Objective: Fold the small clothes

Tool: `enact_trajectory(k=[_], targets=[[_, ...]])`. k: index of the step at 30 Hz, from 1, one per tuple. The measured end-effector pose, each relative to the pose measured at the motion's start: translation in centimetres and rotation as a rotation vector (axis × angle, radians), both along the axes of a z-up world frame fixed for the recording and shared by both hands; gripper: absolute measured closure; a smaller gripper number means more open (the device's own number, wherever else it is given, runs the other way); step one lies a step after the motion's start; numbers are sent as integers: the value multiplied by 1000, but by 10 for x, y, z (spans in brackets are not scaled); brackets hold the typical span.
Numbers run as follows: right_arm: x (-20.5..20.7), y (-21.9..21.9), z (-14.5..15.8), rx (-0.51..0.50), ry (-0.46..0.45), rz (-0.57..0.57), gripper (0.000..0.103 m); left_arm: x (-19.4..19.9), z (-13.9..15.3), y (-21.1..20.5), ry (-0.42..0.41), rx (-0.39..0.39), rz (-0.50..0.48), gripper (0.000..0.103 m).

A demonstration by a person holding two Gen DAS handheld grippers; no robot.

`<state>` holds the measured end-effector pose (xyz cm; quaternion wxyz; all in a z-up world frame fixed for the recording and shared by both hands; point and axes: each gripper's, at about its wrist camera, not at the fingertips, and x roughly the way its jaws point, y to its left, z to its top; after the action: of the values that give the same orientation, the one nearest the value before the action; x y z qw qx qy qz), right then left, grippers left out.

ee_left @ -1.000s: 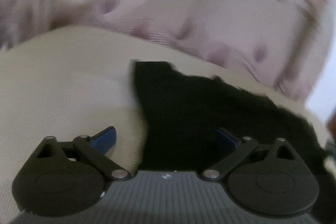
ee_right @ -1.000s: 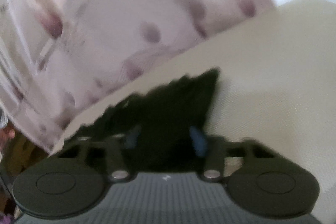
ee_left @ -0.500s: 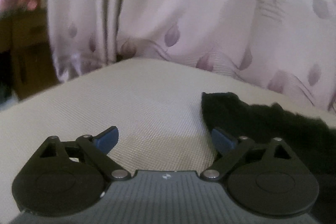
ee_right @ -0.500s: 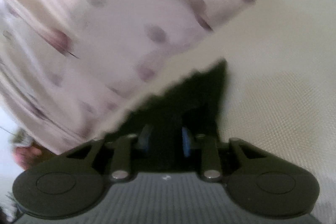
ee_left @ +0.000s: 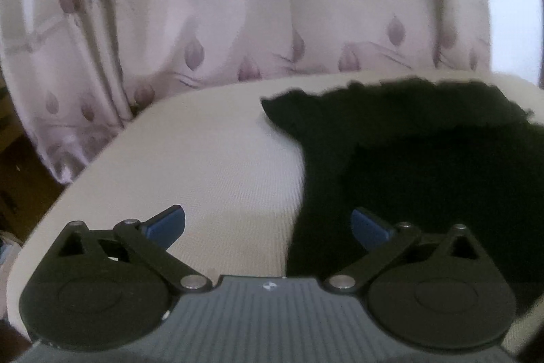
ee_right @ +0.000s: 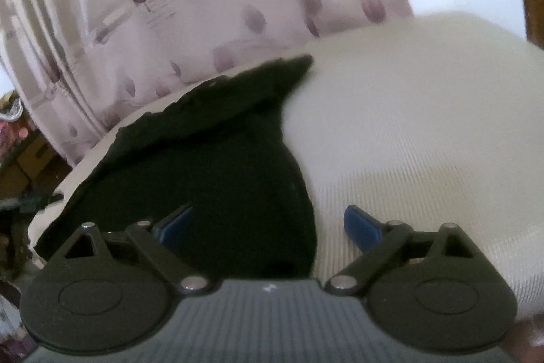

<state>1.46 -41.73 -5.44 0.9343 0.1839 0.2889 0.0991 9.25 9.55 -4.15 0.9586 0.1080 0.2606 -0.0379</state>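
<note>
A small black piece of clothing [ee_left: 425, 165] lies spread out on a cream cushion [ee_left: 204, 165]. The cushion has a fine woven look, like tiny lines in the cloth.

In the left wrist view, the left gripper [ee_left: 268, 223] is wide open. Its two blue fingertips [ee_left: 166, 223] sit far apart and hold nothing. The one at 9 o'clock is over bare cushion. The one at 3 o'clock is over the black cloth. The edge of the black clothing runs right between them. The clothing fills the side from 1 o'clock to 4 o'clock, and one pointy corner sticks out toward 12 o'clock.

In the right wrist view, the right gripper [ee_right: 268, 223] is wide open too, and it holds nothing. The black clothing [ee_right: 210, 165] is on the side from 9 o'clock to 12 o'clock. One blue fingertip [ee_right: 176, 221] is over the black cloth. The other one, at 3 o'clock, is over the cream cushion [ee_right: 425, 142]. A thin pointy bit of the clothing reaches up toward 12 o'clock, near the far edge of the cushion.

I cannot tell if the fingertips touch the cloth or just hang above it.

Behind the cushion hangs a light pink curtain [ee_left: 238, 22] with purple leaf shapes on it. It shows in the right wrist view as well [ee_right: 170, 5]. Some dark brown things sit at 9 o'clock, but they are too blurry to name.
</note>
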Motion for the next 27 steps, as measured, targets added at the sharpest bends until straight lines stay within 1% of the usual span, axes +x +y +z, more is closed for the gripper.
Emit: enact_trajectory(k=[2, 5, 8, 9, 10, 11, 12, 13, 14, 16, 17, 18, 20, 21, 22, 23, 24, 26, 27], targets=[[-1, 0, -3, 31, -13, -8, 7, -7, -8, -1, 24, 3, -8, 0], [3, 0, -8, 68, -11, -8, 8, -12, -18, -2, 54, -15, -28, 1], [6, 2, -8, 70, -7, -16, 8, -10, -23, -1, 74, -6, -16, 6], [5, 2, -6, 73, -9, -14, 8, -9, -21, 0, 68, 9, 6, 11], [2, 4, -2, 70, -22, -9, 8, -10, -16, 1, 40, 8, 18, 11], [2, 4, -2, 70, -22, -9, 8, -10, -8, 3, 5, -13, 14, 10], [0, 4, -2, 65, -30, -7, 8, -8, 0, 4, -14, -33, 0, 3], [0, 5, -1, 59, -37, -8, 8, -3, 7, 3, -25, -45, -16, 1], [-1, 5, 0, 56, -42, -13, 8, 2, 12, -1, -41, -41, -29, 1], [0, 4, 1, 69, -58, -30, 8, 19, 16, -15, -58, 7, -53, 2], [0, 4, 2, 84, -71, -40, 8, 31, 13, -25, -49, 42, -78, 4], [1, 4, 3, 97, -80, -48, 8, 40, 9, -34, -42, 73, -100, 8], [4, 7, 6, 115, -93, -59, 8, 56, -4, -55, -47, 167, -135, 20], [5, 9, 6, 118, -95, -59, 8, 63, -10, -63, -44, 197, -148, 36], [7, 11, 6, 119, -92, -51, 8, 71, -15, -70, -29, 214, -167, 47], [9, 13, 7, 116, -86, -43, 8, 79, -19, -75, -6, 211, -184, 51], [10, 15, 7, 110, -81, -38, 8, 87, -24, -77, 11, 202, -176, 52], [12, 16, 7, 107, -73, -30, 8, 100, -30, -80, 36, 185, -157, 52], [12, 16, 6, 112, -71, -29, 8, 104, -31, -80, 31, 181, -157, 52]])
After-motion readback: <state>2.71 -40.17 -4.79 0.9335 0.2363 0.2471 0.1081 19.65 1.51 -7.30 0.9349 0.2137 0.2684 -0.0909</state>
